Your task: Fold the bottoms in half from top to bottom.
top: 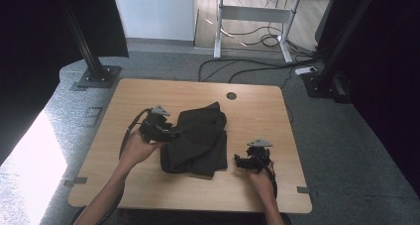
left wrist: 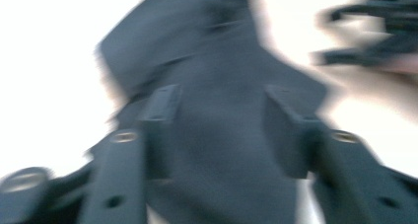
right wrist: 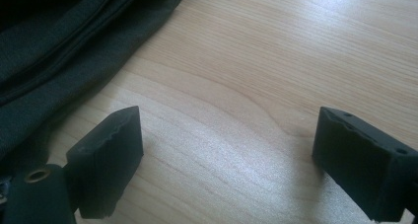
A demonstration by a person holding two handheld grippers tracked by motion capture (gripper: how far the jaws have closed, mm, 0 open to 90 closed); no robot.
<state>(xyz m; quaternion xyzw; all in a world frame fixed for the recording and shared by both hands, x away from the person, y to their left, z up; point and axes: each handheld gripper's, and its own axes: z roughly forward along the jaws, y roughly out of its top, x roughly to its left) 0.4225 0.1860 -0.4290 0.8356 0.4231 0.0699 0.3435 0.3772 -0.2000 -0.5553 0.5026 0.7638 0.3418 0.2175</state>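
A dark cloth [top: 197, 140] lies folded and rumpled in the middle of the tabletop [top: 257, 111]. The left gripper [top: 168, 134] is at the cloth's left edge. In the left gripper view the picture is blurred; the jaws stand apart over the cloth [left wrist: 217, 135], and a firm grip cannot be seen. The right gripper [top: 237, 160] rests just beside the cloth's right edge, its jaws wide over bare wood [right wrist: 276, 86]. The cloth [right wrist: 59, 46] is cut off at that view's left.

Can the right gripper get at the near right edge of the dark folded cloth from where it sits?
Probably yes: the right gripper rests open on bare wooden table, and the dark folded cloth lies just beside it, nothing between.
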